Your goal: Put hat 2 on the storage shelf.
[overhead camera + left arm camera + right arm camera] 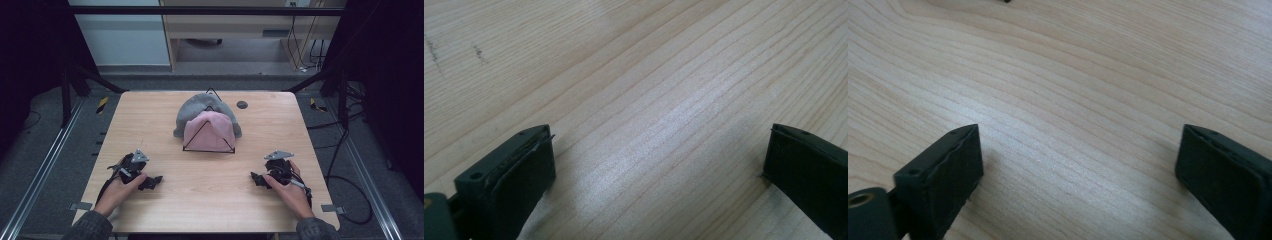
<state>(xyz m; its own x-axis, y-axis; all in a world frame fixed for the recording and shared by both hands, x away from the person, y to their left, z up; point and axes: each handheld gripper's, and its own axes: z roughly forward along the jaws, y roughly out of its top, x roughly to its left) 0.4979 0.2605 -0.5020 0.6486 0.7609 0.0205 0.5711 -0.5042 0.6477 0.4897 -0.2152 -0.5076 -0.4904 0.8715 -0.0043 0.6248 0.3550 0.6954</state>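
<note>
Nearest, the left gripper (150, 183) rests low on the wooden table (210, 170), held in the person's left hand (120, 192); its jaws stand wide apart with bare wood grain between the fingers (519, 170) and nothing gripped. Across from it the right gripper (258, 179) sits in the right hand (290, 192) the same way — fingers (948, 165) spread wide, empty, close over the tabletop. Both point inward, well apart from each other. Beyond the fingertips, toward the middle of the table, a pink beanie (209, 131) lies partly on top of a grey beanie (197, 111). Thin black wire triangles (209, 150) frame the hats — probably stands, though the view is too small to be sure. Farther off, right of the grey hat, is a small dark round disc (242, 104)
</note>
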